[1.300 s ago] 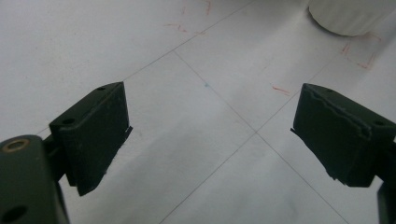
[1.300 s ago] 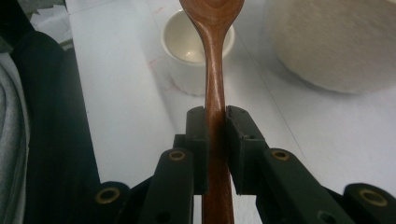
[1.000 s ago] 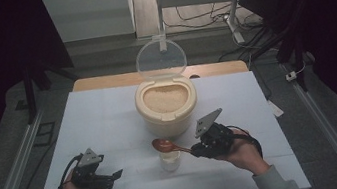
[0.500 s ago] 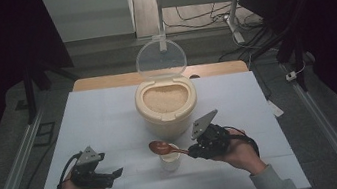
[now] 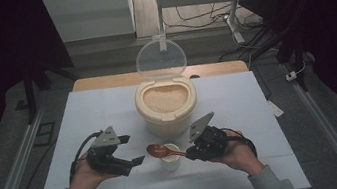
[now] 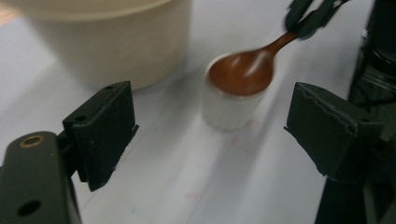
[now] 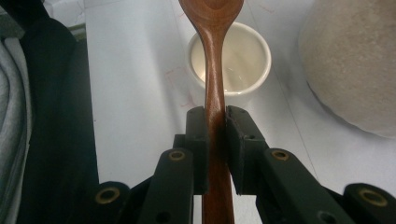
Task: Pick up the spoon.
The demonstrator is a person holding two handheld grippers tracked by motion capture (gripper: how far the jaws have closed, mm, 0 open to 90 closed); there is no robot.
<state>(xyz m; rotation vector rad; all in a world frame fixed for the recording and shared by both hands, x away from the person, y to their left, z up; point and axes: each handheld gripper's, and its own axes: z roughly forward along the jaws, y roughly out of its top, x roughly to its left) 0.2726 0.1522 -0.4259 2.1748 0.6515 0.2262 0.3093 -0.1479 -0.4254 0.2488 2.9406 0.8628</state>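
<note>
We see the right gripper (image 7: pixel 215 116) with its fingers (image 7: pixel 196 140) clamped on the handle of a brown wooden spoon (image 7: pixel 213 56), the jaws pressed flat against both sides of it. The spoon's bowl (image 5: pixel 156 150) reaches out over a small white cup (image 5: pixel 170 158) that stands on the pale table (image 5: pixel 260 111); from the right gripper view we look down into the cup (image 7: pixel 243 60), and its inside looks white and bare. The left gripper (image 5: pixel 134 163) rests low by the table, just to the left of the cup, and its fingers (image 6: pixel 102 130) stand wide apart with nothing between them; past them we see the cup (image 6: pixel 229 109) with the spoon's bowl (image 6: pixel 243 72) above its rim. Just behind the cup sits a cream round container (image 5: pixel 167 107) holding a pale, grainy filling, possibly rice (image 5: pixel 164 98), up near its brim. Its clear lid (image 5: pixel 160 59) stands upright at the back edge.
</note>
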